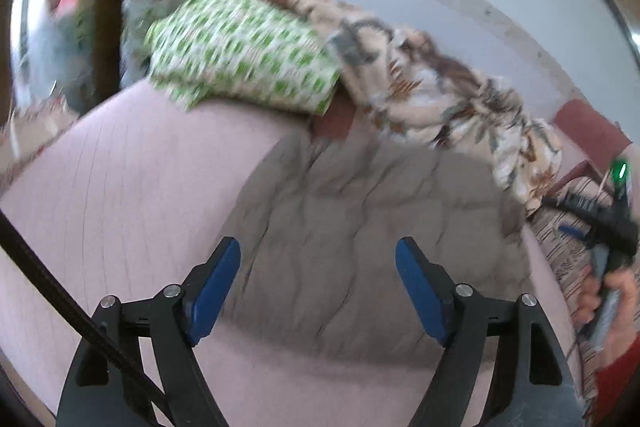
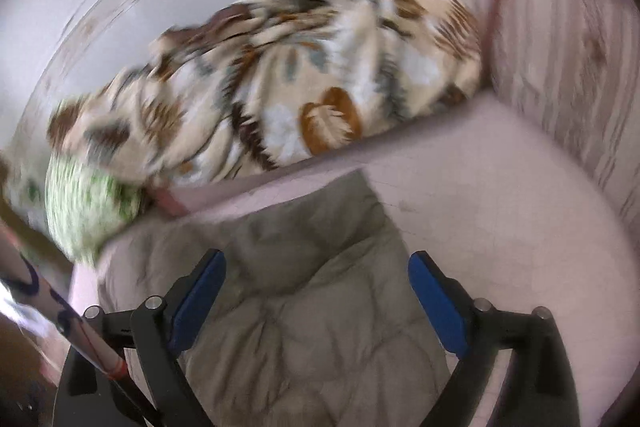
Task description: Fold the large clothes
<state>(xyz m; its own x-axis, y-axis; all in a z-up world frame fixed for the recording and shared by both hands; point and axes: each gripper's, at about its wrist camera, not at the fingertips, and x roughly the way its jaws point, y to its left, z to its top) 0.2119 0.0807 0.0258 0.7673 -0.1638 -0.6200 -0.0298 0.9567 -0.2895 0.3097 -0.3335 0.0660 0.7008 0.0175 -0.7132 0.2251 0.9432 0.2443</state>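
Observation:
A grey-brown quilted garment point(image 1: 360, 227) lies folded on the pink bed sheet point(image 1: 120, 187). My left gripper point(image 1: 318, 259) hovers above its near edge with the blue pads wide apart and nothing between them. In the right wrist view the same garment point(image 2: 304, 307) fills the lower middle. My right gripper point(image 2: 316, 275) stands open over it, its blue pads clear of the cloth. At the right edge of the left wrist view a hand point(image 1: 612, 299) holds the other gripper's handle.
A green-and-white patterned pillow point(image 1: 240, 51) and a leaf-print blanket point(image 1: 440, 95) lie along the wall behind the garment. The blanket point(image 2: 280, 79) also fills the upper part of the right wrist view. A striped cushion point(image 2: 568, 75) stands at the right.

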